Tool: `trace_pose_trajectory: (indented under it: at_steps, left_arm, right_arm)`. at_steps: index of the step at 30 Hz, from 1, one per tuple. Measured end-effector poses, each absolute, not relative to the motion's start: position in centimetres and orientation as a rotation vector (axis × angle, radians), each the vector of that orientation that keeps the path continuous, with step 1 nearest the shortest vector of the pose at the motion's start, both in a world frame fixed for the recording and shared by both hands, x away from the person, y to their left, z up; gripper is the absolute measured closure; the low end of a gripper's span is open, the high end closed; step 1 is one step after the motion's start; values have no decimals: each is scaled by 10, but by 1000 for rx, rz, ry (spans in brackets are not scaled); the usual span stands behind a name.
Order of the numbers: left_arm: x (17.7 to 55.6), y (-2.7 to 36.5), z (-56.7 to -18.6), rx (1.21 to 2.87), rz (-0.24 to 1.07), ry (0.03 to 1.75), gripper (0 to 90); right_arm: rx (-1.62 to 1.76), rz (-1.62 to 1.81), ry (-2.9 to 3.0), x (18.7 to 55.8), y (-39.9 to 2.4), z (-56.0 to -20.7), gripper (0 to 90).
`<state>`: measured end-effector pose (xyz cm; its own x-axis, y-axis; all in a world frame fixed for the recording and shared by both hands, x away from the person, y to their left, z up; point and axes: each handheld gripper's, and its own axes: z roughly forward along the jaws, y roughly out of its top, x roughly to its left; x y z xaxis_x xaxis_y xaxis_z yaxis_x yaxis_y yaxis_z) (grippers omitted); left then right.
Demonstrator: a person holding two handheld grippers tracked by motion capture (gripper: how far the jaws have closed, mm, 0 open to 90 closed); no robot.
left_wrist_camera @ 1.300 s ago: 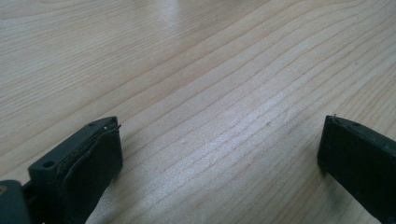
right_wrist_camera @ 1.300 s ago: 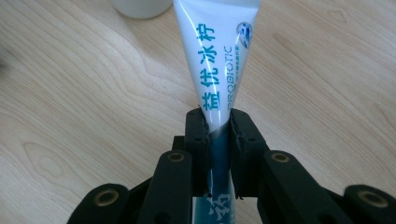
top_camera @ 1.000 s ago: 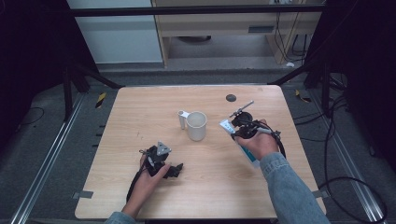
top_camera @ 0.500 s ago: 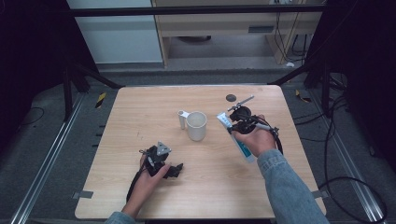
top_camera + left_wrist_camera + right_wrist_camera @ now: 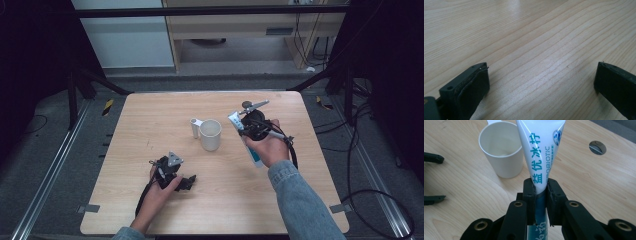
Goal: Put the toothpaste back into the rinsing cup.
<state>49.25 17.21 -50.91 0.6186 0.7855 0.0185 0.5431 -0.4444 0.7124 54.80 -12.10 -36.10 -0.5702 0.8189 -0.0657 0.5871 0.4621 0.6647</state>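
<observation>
Toothpaste tube [image 5: 539,150] raised nearer cup [image 5: 501,152], right tool [image 5: 540,195] clamping

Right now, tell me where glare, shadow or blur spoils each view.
High view: evenly lit table, dark surroundings, fine detail soft. Left gripper view: a bright sheen on the wood grain between the open left gripper; the near jaws are soft. Right gripper view: a glare streak on the toothpaste tube, its lettering sharp; the white cup is clear.
</observation>
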Motion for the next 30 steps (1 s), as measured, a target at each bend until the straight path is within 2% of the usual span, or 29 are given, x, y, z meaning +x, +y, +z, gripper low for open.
trace_pose_trajectory:
  at_steps: [30]
  left_arm:
    - [493,172,-509,2161,458,1038,0]
  right_arm:
    - [1160,980,2231,551,-99,-341,791]
